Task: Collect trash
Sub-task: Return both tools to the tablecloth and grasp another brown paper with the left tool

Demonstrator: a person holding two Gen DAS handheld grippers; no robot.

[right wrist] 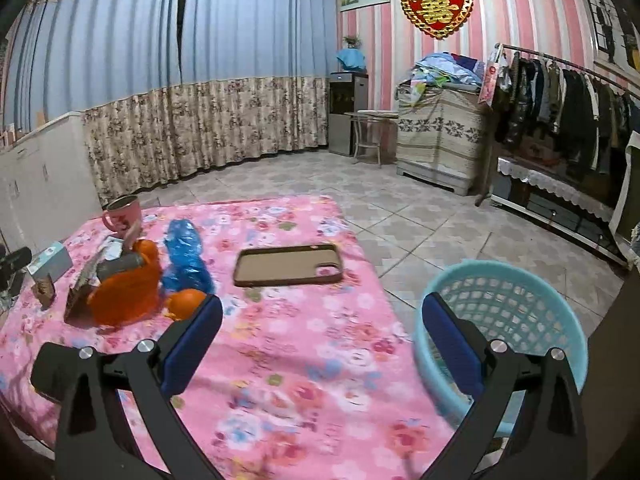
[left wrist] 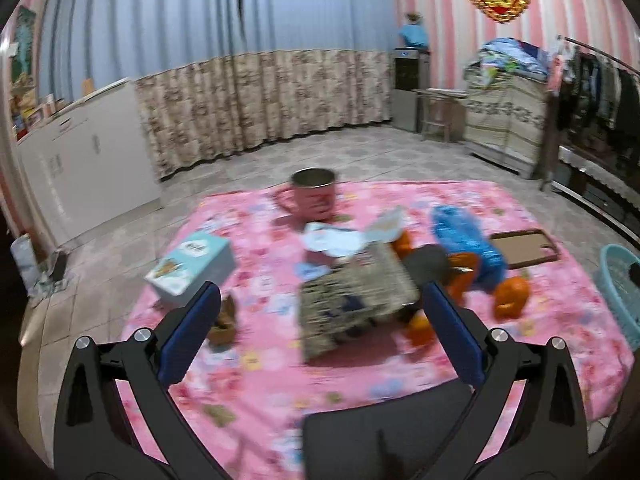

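Observation:
On the pink floral cloth [left wrist: 280, 380] lies a heap of litter. It holds a crumpled patterned wrapper [left wrist: 352, 300], white paper scraps [left wrist: 336, 240], a blue plastic bag [left wrist: 468, 244] and orange peel pieces [left wrist: 510, 296]. My left gripper [left wrist: 320, 288] hangs open just in front of the wrapper, and its pads do not touch it. In the right wrist view the orange pile [right wrist: 128, 292] and blue bag [right wrist: 186, 260] sit to the left. My right gripper [right wrist: 322, 300] is open and holds nothing. Its right finger stands before the teal basket [right wrist: 520, 292].
A pink mug [left wrist: 314, 196] stands at the cloth's far edge, with a teal box [left wrist: 192, 268] at the left. A brown phone case [right wrist: 288, 266] lies in mid-cloth. Tiled floor surrounds the cloth. Beyond it are curtains, a white cabinet [left wrist: 80, 160] and a clothes rack [right wrist: 560, 100].

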